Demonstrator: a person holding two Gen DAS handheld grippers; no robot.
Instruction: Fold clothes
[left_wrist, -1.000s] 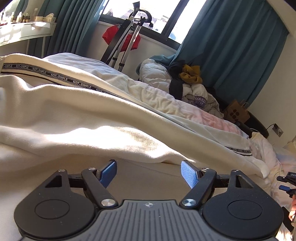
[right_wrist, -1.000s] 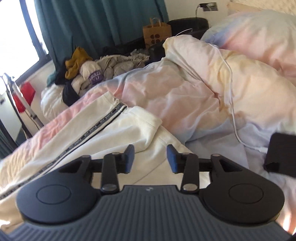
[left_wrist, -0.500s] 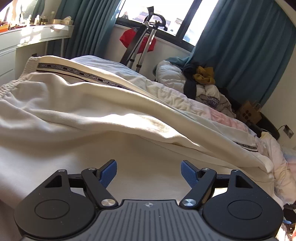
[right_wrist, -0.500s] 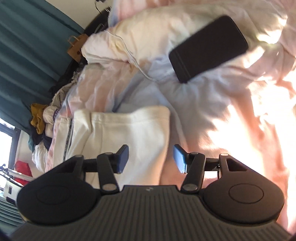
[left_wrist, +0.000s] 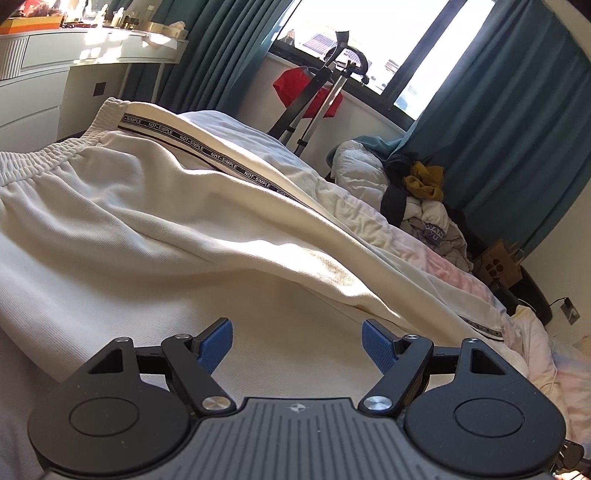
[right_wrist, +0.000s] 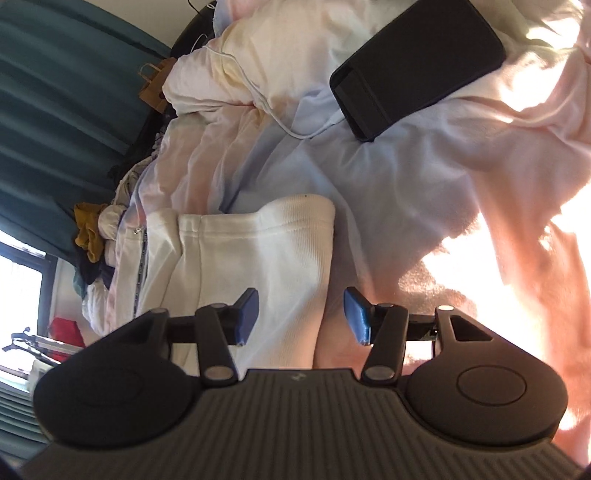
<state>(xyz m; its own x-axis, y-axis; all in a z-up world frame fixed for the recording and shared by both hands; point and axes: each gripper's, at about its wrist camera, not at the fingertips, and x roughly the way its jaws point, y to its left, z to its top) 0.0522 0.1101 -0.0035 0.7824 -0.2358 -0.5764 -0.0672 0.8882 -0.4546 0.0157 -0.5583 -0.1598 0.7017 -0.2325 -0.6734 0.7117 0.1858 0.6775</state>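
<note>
The cream pants (left_wrist: 155, 206) lie long across the bed (right_wrist: 424, 177), one leg on top of the other, waistband at the far left. The left gripper (left_wrist: 297, 341) has slid toward the waistband, jaws wide apart and holding nothing. The right gripper (right_wrist: 301, 314) has tipped down over the leg cuff (right_wrist: 258, 236) near the black phone (right_wrist: 417, 62), jaws also wide apart and empty, with the cuff edge between them. It looks like both ends are lined up for a grab and a fold
</note>
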